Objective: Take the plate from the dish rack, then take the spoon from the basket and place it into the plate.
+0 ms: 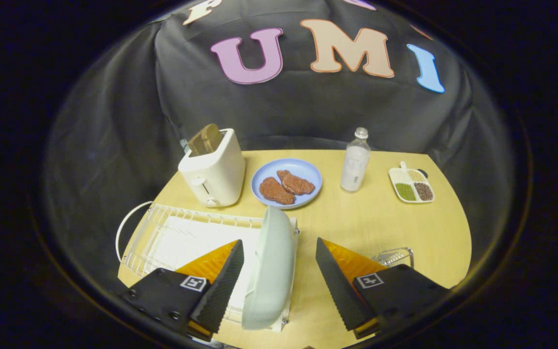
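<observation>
A pale green plate (271, 269) stands on edge in the white wire dish rack (172, 232), at the rack's right end. My gripper (279, 264) is open, and the plate's rim sits between the two fingers, nearer the left one. Neither finger presses on the plate. Behind the right finger a wire basket (395, 256) pokes out on the wooden table (380, 223); its contents are hidden by the finger.
Beyond the rack stand a white toaster (213, 169) with a slice in it, a blue plate (287, 182) holding two pieces of meat, a clear bottle (355, 162) and a small divided dish (411, 186) of grains at the far right.
</observation>
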A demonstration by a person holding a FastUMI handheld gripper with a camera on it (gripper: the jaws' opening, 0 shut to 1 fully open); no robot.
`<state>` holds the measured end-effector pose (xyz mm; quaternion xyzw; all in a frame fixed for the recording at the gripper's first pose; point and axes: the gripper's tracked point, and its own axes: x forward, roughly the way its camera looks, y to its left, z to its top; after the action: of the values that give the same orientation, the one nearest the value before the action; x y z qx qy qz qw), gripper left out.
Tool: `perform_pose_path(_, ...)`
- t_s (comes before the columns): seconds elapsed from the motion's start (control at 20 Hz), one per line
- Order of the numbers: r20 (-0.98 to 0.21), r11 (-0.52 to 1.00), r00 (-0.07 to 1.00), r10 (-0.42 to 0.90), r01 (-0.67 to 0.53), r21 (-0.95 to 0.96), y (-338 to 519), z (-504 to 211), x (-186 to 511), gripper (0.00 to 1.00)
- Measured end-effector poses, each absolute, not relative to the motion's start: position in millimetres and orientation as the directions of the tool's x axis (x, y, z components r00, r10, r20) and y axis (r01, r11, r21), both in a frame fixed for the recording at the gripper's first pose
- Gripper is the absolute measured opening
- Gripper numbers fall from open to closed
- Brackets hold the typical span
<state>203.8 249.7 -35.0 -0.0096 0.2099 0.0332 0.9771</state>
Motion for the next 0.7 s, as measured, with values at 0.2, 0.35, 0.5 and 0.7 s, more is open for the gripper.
perform_pose_path(0.2, -0.492, 0.999, 0.870, 0.029, -0.014, 0.034, 253, -54, 201, 0.55)
perform_pose_path(0.35, -0.502, 0.997, 0.863, -0.066, 0.080, 0.007, 245, -55, 200, 0.38)
perform_pose_path(0.5, -0.478, 0.988, 0.865, -0.152, 0.127, -0.085, 238, -54, 198, 0.34)
perform_pose_path(0.7, -0.451, 0.967, 0.861, -0.236, 0.162, -0.196, 234, -47, 195, 0.31)
